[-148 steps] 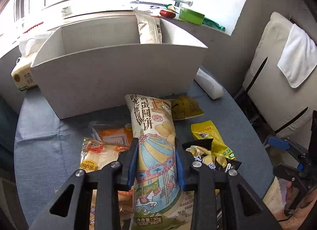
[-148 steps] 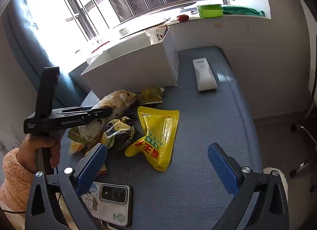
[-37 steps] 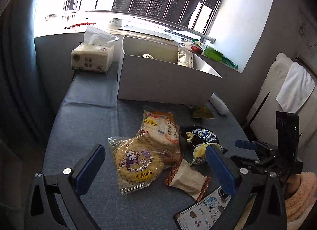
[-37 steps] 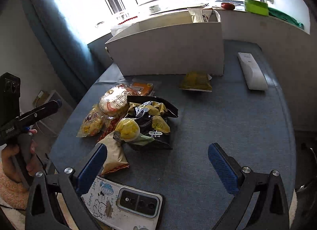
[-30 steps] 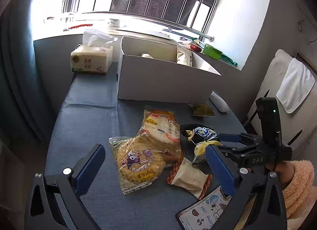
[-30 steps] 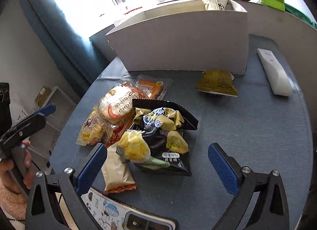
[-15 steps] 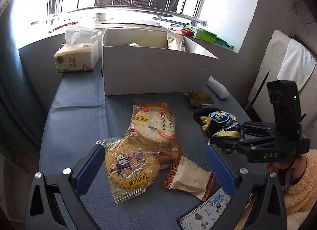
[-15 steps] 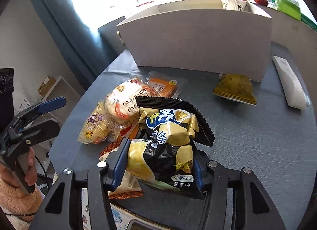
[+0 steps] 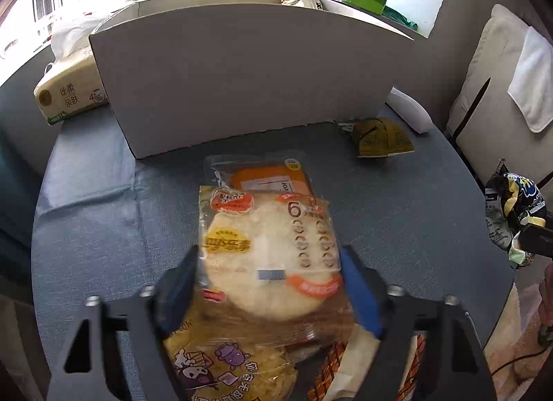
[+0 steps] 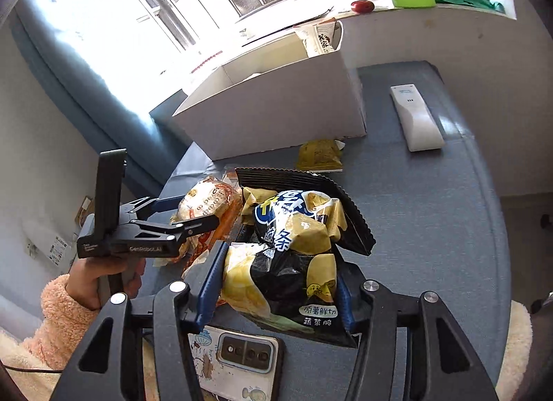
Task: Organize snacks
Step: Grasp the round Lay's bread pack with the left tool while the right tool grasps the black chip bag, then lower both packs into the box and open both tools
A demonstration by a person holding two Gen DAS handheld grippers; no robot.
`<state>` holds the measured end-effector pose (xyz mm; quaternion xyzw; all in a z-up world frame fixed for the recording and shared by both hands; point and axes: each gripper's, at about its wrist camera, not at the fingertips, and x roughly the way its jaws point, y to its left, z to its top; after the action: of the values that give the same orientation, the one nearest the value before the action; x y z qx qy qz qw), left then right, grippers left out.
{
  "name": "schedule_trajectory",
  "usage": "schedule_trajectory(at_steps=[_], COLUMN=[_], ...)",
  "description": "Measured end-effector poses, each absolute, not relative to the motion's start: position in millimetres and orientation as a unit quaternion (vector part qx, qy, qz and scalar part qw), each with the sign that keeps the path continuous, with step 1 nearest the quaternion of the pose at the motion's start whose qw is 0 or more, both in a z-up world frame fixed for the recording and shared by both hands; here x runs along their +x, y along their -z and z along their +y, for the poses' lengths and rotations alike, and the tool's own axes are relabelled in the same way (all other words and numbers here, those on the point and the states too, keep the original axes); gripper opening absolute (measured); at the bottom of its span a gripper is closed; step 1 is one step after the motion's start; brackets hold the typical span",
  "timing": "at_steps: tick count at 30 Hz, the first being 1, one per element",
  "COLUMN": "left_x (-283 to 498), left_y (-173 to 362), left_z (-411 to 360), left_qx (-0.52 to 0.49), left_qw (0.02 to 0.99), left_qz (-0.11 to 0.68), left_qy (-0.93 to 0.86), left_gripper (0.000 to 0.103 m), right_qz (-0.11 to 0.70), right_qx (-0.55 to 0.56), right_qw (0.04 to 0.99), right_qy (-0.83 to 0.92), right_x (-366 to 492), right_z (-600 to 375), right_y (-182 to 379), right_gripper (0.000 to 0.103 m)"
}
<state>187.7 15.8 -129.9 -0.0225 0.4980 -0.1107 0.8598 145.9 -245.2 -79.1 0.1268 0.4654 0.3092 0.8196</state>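
1. Comparing with half a second ago, I am seeing my left gripper (image 9: pixel 271 292), then wide open, now closing its blue pads against the round cake packet (image 9: pixel 266 252), which is lying on the table (image 9: pixel 397 214).
2. I am keeping the right gripper (image 10: pixel 276 292) clamped on the crinkly black-and-yellow chip bag (image 10: pixel 293 245).
3. I am noting the smooth white box (image 9: pixel 242 79) standing behind, with bare blue cloth between it and a small olive sachet (image 9: pixel 382 138).

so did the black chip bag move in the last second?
Yes. The chip bag is now clamped in the right gripper and held off the pile of snacks, closer to the phone than before, away from the white box.
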Motion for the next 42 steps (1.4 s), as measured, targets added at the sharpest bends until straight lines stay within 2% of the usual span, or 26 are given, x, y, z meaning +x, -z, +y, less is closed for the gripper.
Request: schedule_trajectory(at_steps=[5,10,19,23,32,33,35,36,37,38,39,42], left_x=[171,162,204,243,327,332,339,340,338,333,330,317], left_y=[112,67,-7,-26,-28,-26,-19,-17,-14,-10,-8,-6], left_z=[26,41,61,69,70,72,75,77,79,80,83,91], left_qx=[-0.043,-0.067,-0.098,-0.112,-0.119,-0.119,-0.125,-0.128,-0.13,-0.133,-0.135,-0.141], left_qw=[0.877,0.906,0.942,0.944,0.943,0.941,0.933,0.931,0.93,0.928,0.928,0.929], left_qz=[0.465,0.401,0.298,0.284,0.296,0.302,0.328,0.333,0.337,0.34,0.34,0.337], left_qy=[0.115,0.115,0.121,0.122,0.093,0.09,0.08,0.075,0.073,0.071,0.068,0.061], left_gripper=[0.072,0.072,0.072,0.072,0.072,0.074,0.099,0.103,0.103,0.103,0.103,0.103], right_qz=[0.465,0.45,0.385,0.366,0.39,0.392,0.398,0.397,0.395,0.391,0.384,0.383], right_qx=[0.138,0.131,0.118,0.12,0.11,0.107,0.099,0.099,0.103,0.111,0.119,0.115], right_qw=[0.819,0.823,0.845,0.855,0.855,0.857,0.86,0.86,0.86,0.86,0.862,0.865], right_qy=[-0.307,-0.321,-0.351,-0.348,-0.323,-0.317,-0.304,-0.305,-0.307,-0.308,-0.309,-0.305], right_x=[147,159,222,268,357,362,370,373,374,374,372,365], right_z=[-247,-239,-206,-189,-158,-157,-154,-154,-156,-159,-162,-167], right_y=[81,72,14,-8,-11,-11,-9,-9,-10,-10,-10,-10], right_gripper=[0.059,0.059,0.059,0.059,0.06,0.06,0.062,0.066,0.087,0.099,0.103,0.103])
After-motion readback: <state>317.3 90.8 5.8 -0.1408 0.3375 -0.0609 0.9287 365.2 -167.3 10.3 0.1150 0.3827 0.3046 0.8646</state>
